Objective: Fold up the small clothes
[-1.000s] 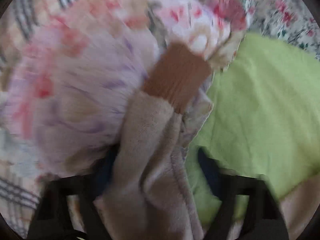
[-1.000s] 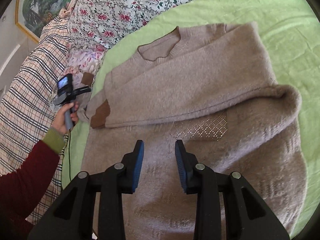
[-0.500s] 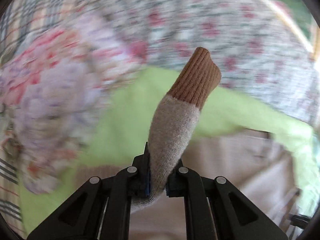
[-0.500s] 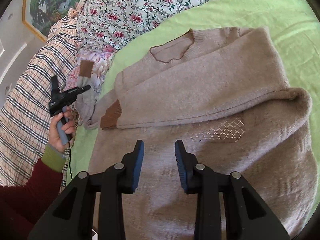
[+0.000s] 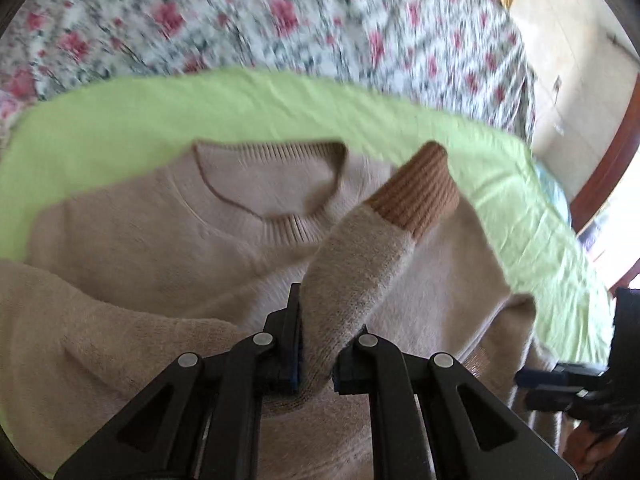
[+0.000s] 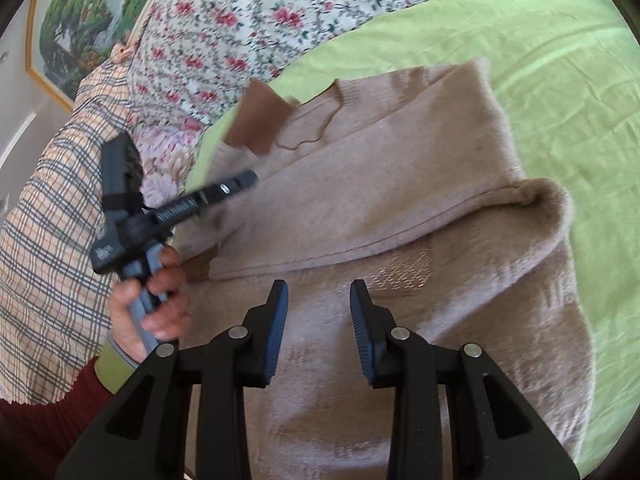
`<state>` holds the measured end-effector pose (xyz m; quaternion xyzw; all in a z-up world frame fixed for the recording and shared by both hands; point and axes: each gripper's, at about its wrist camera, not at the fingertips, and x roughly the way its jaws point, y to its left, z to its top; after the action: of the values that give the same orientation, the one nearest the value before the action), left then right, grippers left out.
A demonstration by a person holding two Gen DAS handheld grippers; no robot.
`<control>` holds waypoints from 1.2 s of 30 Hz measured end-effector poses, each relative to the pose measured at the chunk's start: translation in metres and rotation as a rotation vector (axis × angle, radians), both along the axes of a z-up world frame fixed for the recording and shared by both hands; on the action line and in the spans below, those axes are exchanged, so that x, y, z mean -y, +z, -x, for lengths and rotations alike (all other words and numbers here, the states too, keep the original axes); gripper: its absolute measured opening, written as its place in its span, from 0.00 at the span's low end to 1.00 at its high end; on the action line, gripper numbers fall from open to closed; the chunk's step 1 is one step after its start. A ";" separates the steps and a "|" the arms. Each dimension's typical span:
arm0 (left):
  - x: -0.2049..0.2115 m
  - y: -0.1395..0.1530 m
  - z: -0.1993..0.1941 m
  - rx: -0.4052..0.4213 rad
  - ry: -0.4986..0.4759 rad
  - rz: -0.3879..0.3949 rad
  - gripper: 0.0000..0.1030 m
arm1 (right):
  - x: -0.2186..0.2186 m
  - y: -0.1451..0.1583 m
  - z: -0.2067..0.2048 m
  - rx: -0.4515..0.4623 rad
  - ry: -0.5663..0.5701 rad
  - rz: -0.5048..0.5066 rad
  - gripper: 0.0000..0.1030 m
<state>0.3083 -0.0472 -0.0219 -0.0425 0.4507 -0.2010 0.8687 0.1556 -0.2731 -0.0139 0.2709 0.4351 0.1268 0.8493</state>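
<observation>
I have the left hand-held gripper (image 5: 316, 350) clamped on the sleeve (image 5: 360, 276) of the beige sweater (image 5: 160, 248), its jaws pinching the knit just below the brown ribbed cuff (image 5: 416, 192), which sticks up and forward past the fingertips. Through the left wrist camera the cuff hangs above the sweater's chest, just right of the round neckline (image 5: 272, 184). The sweater lies spread on the green sheet (image 5: 120, 120) of the bed, with a floral quilt (image 5: 280, 20) beyond it. From the right wrist camera I see the left hand (image 6: 148, 300) wrapped around its grip, a dark red sleeve with a green cuff at the wrist, and the brown cuff (image 6: 260, 120) raised over the sweater's upper left corner. The other sleeve (image 6: 400, 184) is folded across the body, ending in a rounded bulge at the right edge. My right hand-held gripper (image 6: 319, 328) hovers over the lower front of the sweater with its 2 blue-padded fingers (image 6: 276, 332) parted and nothing between them. A checked blanket (image 6: 52, 240) lies at the left, and a framed landscape picture (image 6: 76, 20) hangs on the wall behind.
</observation>
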 end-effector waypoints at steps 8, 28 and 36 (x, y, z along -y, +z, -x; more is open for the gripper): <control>-0.032 0.007 0.048 -0.006 0.052 0.046 0.62 | 0.008 0.002 -0.033 0.029 -0.035 -0.027 0.51; -0.199 -0.025 0.083 -0.048 0.545 -0.160 0.70 | -0.028 -0.015 -0.058 0.056 0.047 0.129 0.51; -0.189 -0.024 0.069 -0.042 0.572 -0.167 0.69 | -0.036 -0.010 -0.076 0.059 0.125 0.254 0.05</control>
<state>0.2396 0.1415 -0.0455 -0.1004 0.4532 0.0907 0.8811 0.2312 -0.2369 -0.0240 0.1295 0.4386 0.1313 0.8796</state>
